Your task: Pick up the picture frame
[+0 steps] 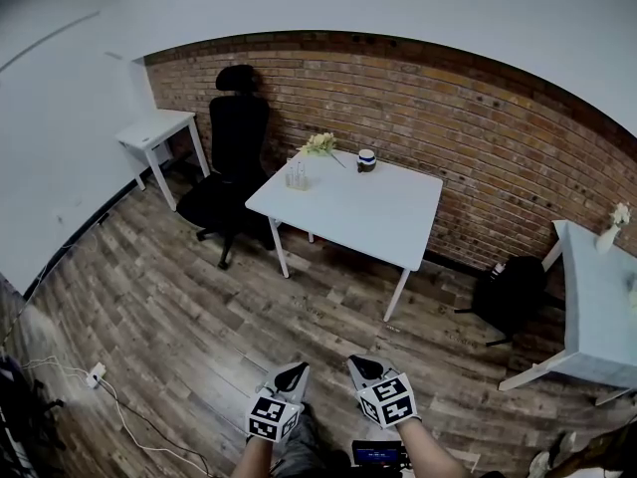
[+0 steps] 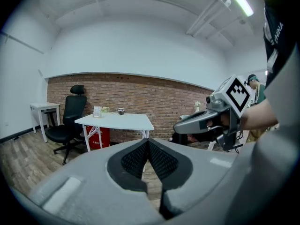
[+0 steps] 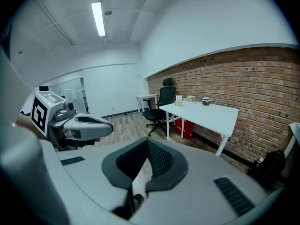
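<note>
The picture frame (image 1: 297,174) is a small clear stand-up frame near the far left corner of the white table (image 1: 378,222). It also shows in the left gripper view (image 2: 97,111) and the right gripper view (image 3: 178,100). Both grippers are held low over the wooden floor, well short of the table. My left gripper (image 1: 296,370) has its jaws shut with nothing between them (image 2: 148,141). My right gripper (image 1: 357,363) is likewise shut and empty (image 3: 147,141). They sit side by side, and each shows in the other's view.
A bunch of pale flowers (image 1: 319,143) and a dark jar (image 1: 366,160) stand on the table by the brick wall. A black office chair (image 1: 231,172) is at its left, with a small white side table (image 1: 157,132) beyond. A black bag (image 1: 510,292) and another table (image 1: 597,307) are at the right.
</note>
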### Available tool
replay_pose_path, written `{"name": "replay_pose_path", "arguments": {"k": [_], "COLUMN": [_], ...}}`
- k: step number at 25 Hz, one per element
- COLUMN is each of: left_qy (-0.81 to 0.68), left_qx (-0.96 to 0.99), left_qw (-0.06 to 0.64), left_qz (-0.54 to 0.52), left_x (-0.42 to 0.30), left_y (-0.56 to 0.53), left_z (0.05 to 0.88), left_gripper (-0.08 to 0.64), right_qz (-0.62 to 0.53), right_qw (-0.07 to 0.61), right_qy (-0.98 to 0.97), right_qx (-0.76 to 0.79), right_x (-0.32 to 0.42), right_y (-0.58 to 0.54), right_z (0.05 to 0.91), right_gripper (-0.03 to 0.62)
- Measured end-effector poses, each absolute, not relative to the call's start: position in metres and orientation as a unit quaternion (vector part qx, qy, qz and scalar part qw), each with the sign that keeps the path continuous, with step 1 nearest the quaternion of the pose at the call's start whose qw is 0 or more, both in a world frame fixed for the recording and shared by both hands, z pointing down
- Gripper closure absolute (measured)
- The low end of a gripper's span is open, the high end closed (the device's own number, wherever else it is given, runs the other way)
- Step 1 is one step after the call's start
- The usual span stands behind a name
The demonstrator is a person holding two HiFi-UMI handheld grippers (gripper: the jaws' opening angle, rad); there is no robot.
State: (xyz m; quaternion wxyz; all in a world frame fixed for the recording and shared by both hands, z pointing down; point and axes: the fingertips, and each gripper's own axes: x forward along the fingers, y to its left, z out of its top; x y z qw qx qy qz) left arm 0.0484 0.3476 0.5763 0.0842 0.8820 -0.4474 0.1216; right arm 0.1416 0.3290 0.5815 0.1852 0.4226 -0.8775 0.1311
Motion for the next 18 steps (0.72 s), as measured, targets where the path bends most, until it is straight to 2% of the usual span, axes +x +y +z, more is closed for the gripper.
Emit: {"name": "replay_pose_path", "arguments": {"k": [18], "left_qy": [-0.416], "left_qx": [0.897], "left_qw": [0.092], "left_qz": [0.118], "left_x": [-0.027], "left_y": [0.174], "left_z": [0.564], "left_gripper": [0.548], "right_qz": [0.144], "right_qw": [0.184], "right_qy": [-0.856], "right_qx": [0.461], "right_x": [0.068], "right_y": [0.163], "right_z": [0.566], "right_gripper": [0.584]}}
